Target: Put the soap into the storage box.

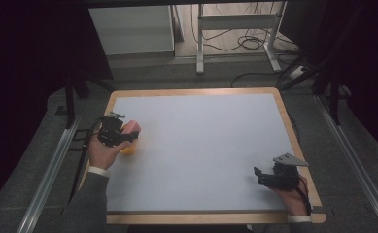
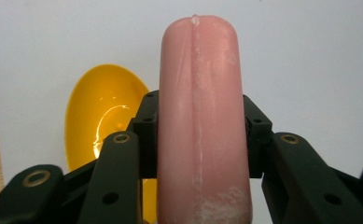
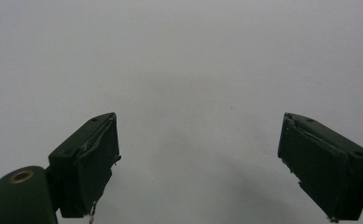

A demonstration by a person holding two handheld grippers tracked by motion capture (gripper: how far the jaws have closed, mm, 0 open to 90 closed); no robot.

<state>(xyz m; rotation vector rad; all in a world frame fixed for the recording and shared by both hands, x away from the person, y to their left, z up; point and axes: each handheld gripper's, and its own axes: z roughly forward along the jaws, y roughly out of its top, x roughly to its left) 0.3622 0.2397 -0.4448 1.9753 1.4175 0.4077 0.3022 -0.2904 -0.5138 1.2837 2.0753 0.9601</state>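
1. Right gripper sits nearest, low at the near right of the desk; jaws spread wide, nothing between them, bare white surface beneath in the right gripper view.
2. Left gripper at the desk's left edge; jaws clamped on a pink sausage-shaped cylinder, which stands out past the fingertips.
3. Yellow bowl lies just behind and beside the cylinder, on the white sheet; part hidden by the jaws.
4. No readable writing or labels on anything.
5. Beyond the desk: a metal frame and loose cables on the floor.
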